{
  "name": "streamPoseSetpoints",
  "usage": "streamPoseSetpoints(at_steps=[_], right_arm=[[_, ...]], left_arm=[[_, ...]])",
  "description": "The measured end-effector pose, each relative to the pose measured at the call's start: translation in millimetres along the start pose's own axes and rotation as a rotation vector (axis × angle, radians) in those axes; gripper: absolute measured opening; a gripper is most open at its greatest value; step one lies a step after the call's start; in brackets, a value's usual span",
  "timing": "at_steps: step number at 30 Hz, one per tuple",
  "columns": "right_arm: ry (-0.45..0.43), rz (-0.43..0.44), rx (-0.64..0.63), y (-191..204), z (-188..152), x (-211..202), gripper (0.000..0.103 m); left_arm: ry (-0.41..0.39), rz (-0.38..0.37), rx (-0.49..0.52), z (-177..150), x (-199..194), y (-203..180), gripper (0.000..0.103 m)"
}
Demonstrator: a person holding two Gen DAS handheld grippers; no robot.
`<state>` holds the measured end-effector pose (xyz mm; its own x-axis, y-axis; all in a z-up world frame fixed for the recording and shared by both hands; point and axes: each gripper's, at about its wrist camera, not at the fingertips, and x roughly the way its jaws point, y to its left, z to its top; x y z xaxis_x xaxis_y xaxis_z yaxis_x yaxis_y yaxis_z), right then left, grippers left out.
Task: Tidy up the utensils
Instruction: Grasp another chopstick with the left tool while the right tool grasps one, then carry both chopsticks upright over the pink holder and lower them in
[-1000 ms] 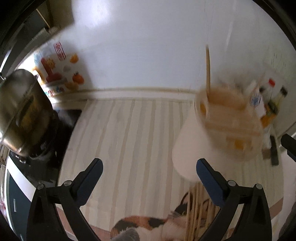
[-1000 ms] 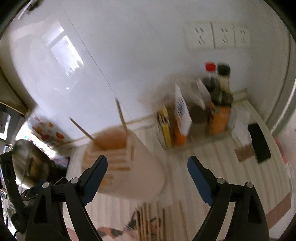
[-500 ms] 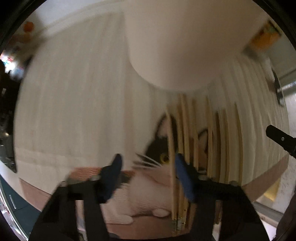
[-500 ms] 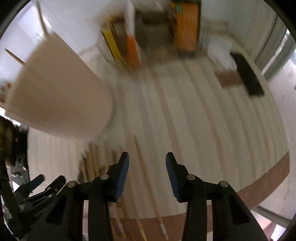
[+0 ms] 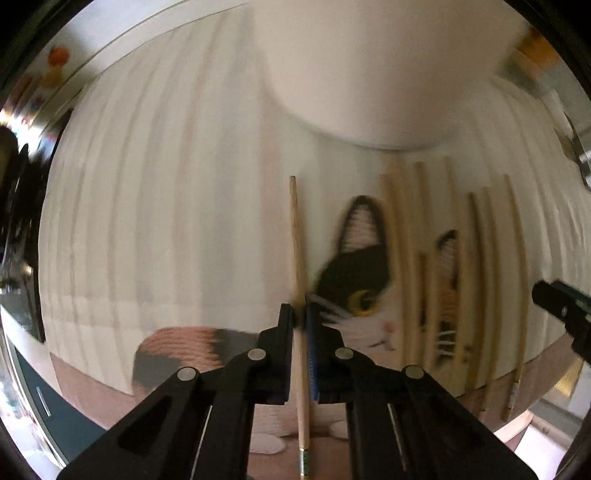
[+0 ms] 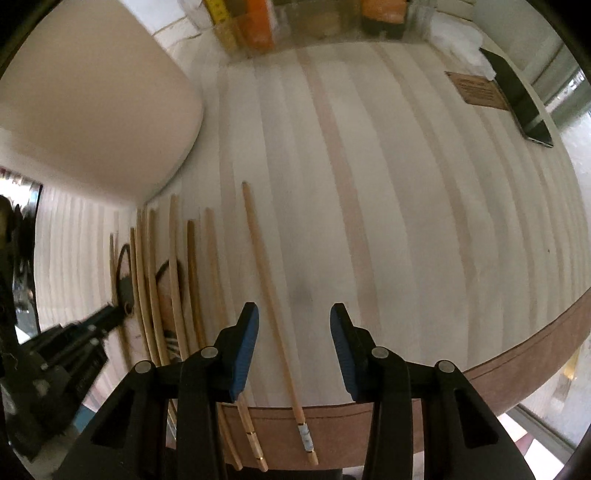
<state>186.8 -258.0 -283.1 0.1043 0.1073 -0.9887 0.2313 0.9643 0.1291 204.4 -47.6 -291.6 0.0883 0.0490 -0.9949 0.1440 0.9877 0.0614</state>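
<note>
My left gripper (image 5: 300,314) is shut on a wooden chopstick (image 5: 295,236) that points away along its fingers, over the cat-print mat (image 5: 354,280). Several more chopsticks (image 5: 476,280) lie side by side on the mat to its right. The cream utensil holder (image 5: 369,74) stands just beyond them. My right gripper (image 6: 294,317) is open, its fingers on either side of a single chopstick (image 6: 266,269) that lies on the striped mat (image 6: 406,221). The row of chopsticks (image 6: 173,277) and the holder (image 6: 92,110) are to its left, with the left gripper (image 6: 110,314) over them.
Bottles and boxes (image 6: 295,22) stand at the back by the wall. A black phone (image 6: 521,99) and a brown card (image 6: 480,90) lie at the far right. The mat's brown border (image 6: 517,350) runs along the counter's near edge. A dark stove area (image 5: 18,206) is at the left.
Both grippers tilted down from the wall and holder to the mat. My left gripper closed on one chopstick. My right gripper narrowed and now straddles a single chopstick.
</note>
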Motion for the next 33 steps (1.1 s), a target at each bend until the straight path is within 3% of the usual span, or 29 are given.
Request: streamPoseSetpoints(at_steps=[3,4,5,7,12,24,28,33], right_arm=[[0.026,-0.012,-0.035,4.6,-3.0,9.2,0.042],[0.034,-0.018,-0.044,6.0,-4.1,12.5,0.034],[0.042,-0.027,-0.053,7.3,-5.3,16.1,0.019],[0.029,-0.069,-0.068,7.9,-8.7,18.7,0.007],[0.021,-0.144,-0.048,-1.9,-15.2,18.1,0.006],[0.066,-0.135,-0.034,-22.2,-15.3,19.3,0.007],[0.074,-0.161,-0.045,-4.7,8.2,24.1,0.008],[0.062,-0.185,-0.068,10.4,9.2,32.3,0.009]], left_arm=[[0.007,-0.004,-0.041,-1.7,2.8,13.7,0.005],[0.007,-0.006,-0.049,-2.0,3.6,17.1,0.005],[0.006,-0.009,-0.057,-2.5,3.7,20.9,0.005],[0.003,-0.010,-0.063,-3.6,4.3,26.3,0.005],[0.001,-0.011,-0.061,-3.0,4.4,29.6,0.005],[0.016,-0.033,-0.061,-4.0,-3.5,33.2,0.005],[0.012,-0.030,-0.053,0.2,3.1,32.4,0.005],[0.001,-0.025,-0.040,2.3,4.1,27.8,0.005]])
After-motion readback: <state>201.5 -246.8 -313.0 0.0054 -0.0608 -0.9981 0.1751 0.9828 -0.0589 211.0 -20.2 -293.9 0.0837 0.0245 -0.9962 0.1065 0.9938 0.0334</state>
